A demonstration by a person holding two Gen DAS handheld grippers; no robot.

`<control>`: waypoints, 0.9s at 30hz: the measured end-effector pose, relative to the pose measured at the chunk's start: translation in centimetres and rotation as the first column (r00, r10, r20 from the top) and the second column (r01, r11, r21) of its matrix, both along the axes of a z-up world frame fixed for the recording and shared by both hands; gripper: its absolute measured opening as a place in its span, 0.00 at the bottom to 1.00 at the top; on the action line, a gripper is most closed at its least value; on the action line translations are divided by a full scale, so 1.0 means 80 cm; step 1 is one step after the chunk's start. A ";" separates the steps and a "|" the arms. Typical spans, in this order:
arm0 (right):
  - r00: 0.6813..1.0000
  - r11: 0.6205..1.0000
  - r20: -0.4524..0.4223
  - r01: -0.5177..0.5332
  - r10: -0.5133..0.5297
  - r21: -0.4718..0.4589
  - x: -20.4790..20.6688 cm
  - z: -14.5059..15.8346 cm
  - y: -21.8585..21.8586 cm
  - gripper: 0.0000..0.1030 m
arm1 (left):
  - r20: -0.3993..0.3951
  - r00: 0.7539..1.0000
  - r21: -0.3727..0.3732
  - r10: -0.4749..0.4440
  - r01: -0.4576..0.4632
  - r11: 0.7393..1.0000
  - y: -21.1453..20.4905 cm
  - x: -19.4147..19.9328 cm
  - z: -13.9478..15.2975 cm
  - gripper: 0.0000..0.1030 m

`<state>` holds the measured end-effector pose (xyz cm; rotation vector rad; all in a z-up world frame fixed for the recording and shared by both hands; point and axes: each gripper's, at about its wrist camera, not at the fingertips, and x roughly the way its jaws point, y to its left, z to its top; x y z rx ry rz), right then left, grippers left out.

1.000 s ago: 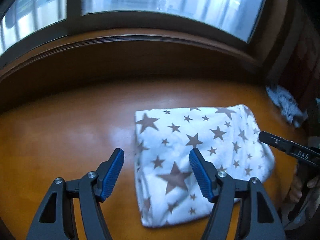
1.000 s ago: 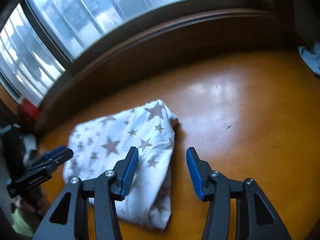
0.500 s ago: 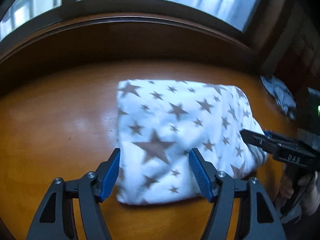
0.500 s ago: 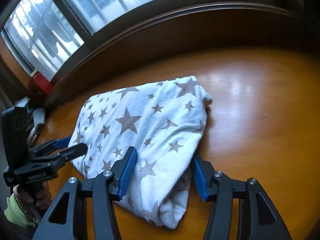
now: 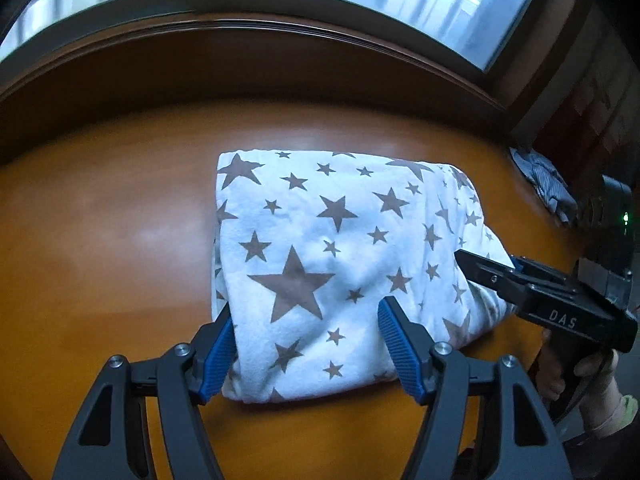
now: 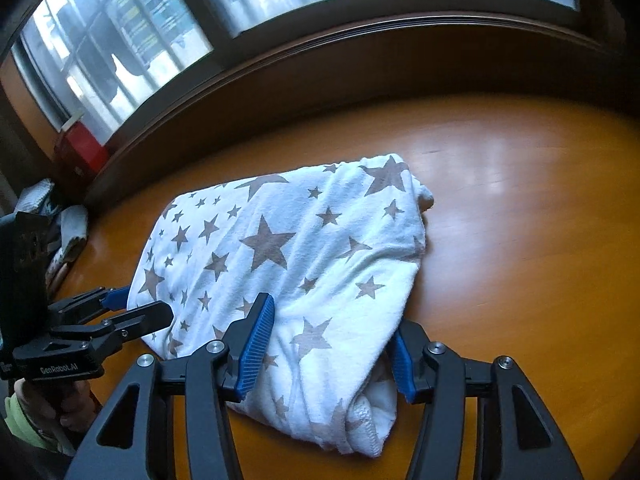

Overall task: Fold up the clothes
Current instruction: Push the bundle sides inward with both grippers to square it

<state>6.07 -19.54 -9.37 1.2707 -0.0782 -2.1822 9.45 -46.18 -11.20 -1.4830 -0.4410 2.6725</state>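
Both jaws stood apart, straddling the folded star-print cloth [image 5: 320,248] on the wooden table [image 5: 100,240]: the left gripper [image 5: 308,344] at its left end, the right gripper [image 6: 332,340] at its right. A second earlier both hung short of it; now a two-handed pickup seemed ready. Only the right wrist view showed the red box [image 6: 80,152] by the window; only the left showed the striped garment [image 5: 544,176].

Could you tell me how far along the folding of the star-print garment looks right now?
Done: the star-print garment already lies as a compact folded bundle on the wooden table.
In hand: the left gripper and right gripper each straddle a near end of it, jaws apart.
Left: whether another fold or just moving it follows is unclear; other clothes wait at the table's edge.
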 end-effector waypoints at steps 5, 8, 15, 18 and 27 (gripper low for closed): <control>0.998 0.998 0.001 -0.060 0.060 -0.007 0.029 -0.004 -0.074 0.53 | 0.007 0.995 -0.023 0.100 -0.100 0.995 -0.062 0.053 0.002 0.63; 0.992 0.993 -0.013 -0.122 0.122 0.001 0.042 -0.001 -0.112 0.53 | 0.004 0.983 -0.043 0.184 -0.184 0.982 -0.100 0.080 0.002 0.65; 0.964 0.964 -0.020 -0.264 0.264 -0.016 0.063 -0.004 -0.205 0.53 | 0.006 0.949 -0.111 0.316 -0.313 0.943 -0.188 0.126 0.003 0.65; 0.953 0.953 -0.011 -0.303 0.303 -0.004 0.069 0.000 -0.245 0.53 | -0.006 0.934 -0.108 0.357 -0.355 0.928 -0.232 0.141 0.005 0.65; 0.968 0.968 -0.024 -0.251 0.251 0.009 0.071 -0.003 -0.410 0.53 | -0.017 0.952 -0.117 0.305 -0.305 0.945 -0.371 0.153 0.006 0.65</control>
